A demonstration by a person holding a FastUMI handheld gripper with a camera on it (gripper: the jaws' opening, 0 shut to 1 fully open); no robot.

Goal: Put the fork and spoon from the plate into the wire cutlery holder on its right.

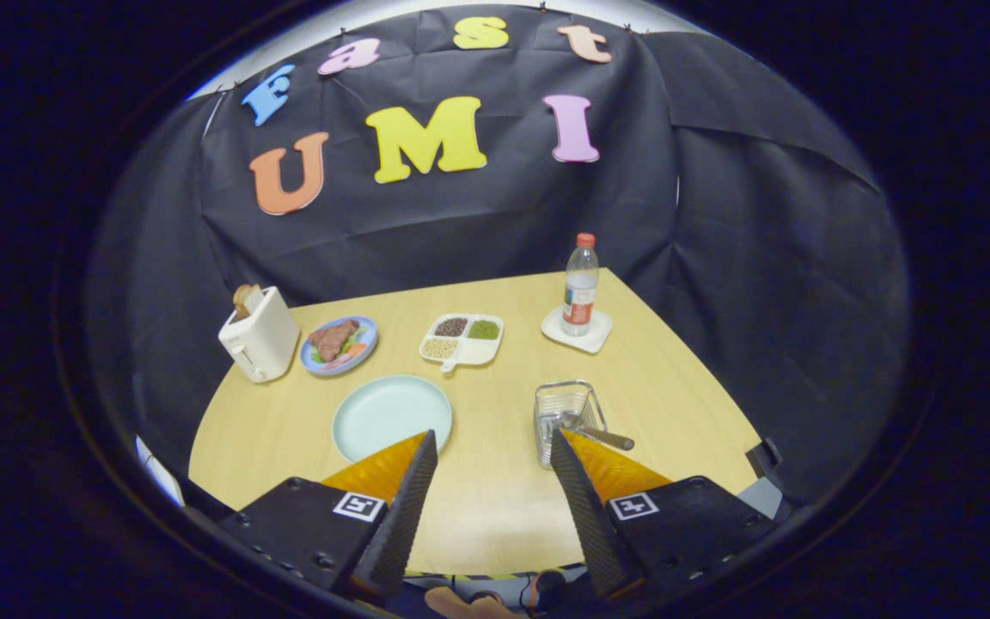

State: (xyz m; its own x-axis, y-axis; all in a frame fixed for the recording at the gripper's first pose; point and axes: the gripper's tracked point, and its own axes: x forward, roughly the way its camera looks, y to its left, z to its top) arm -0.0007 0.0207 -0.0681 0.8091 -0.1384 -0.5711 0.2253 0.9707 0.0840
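Observation:
A pale green plate [390,414] lies on the wooden table just ahead of my left finger, with nothing visible on it. To its right stands the wire cutlery holder [565,414], just ahead of my right finger. A utensil with a dark wooden handle [608,438] leans out of the holder toward the right; its metal end sits inside the wires. I cannot tell whether a second utensil is in there. My gripper [493,440] is open above the table's near part, with only bare table between its fingers.
Beyond the plate are a white toaster [259,342] with bread, a blue plate of food [339,344] and a white divided dish of beans [461,339]. A water bottle [581,288] stands on a white coaster at the back right. The table's edge curves close on the right.

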